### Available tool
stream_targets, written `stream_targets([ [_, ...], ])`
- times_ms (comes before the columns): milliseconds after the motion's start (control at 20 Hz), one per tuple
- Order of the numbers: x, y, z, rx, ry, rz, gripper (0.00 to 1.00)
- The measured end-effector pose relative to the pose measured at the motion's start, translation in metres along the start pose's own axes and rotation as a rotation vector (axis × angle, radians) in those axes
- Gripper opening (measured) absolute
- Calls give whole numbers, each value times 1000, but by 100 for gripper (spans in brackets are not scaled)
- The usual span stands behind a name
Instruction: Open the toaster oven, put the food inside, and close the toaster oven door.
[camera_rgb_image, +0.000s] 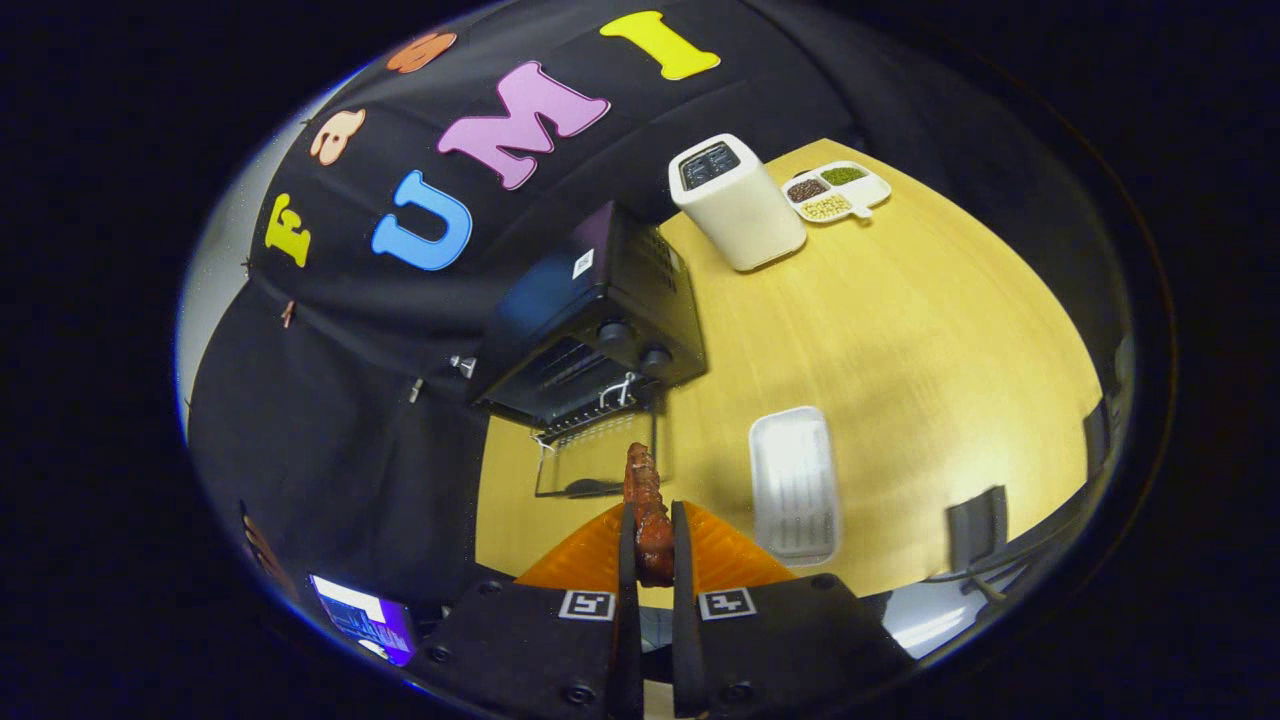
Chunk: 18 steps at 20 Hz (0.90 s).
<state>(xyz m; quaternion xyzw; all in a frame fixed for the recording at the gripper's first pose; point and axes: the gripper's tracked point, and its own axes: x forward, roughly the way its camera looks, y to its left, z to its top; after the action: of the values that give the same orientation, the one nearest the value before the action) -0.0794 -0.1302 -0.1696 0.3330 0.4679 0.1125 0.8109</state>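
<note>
Claw (652, 545) — two slim parallel fingers on broad dark carriage blocks; each block bears a square black-and-white fiducial marker near the slot, round screws at 6 o'clock.

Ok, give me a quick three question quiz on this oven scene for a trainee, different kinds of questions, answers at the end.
1. True or false: the toaster oven door is open.
2. What is the gripper holding? A) a white tray B) a piece of browned food C) nothing
3. Fill in: the white tray lies on the table and looks ____.

Key: 1 true. 2 B, both fingers press on the food, just short of the open door. 3 empty.
</note>
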Motion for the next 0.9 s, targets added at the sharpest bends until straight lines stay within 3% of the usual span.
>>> stream_targets([
  [450, 68, 95, -61, 61, -50, 90, 16],
  [900, 175, 139, -48, 96, -194, 137, 16],
])
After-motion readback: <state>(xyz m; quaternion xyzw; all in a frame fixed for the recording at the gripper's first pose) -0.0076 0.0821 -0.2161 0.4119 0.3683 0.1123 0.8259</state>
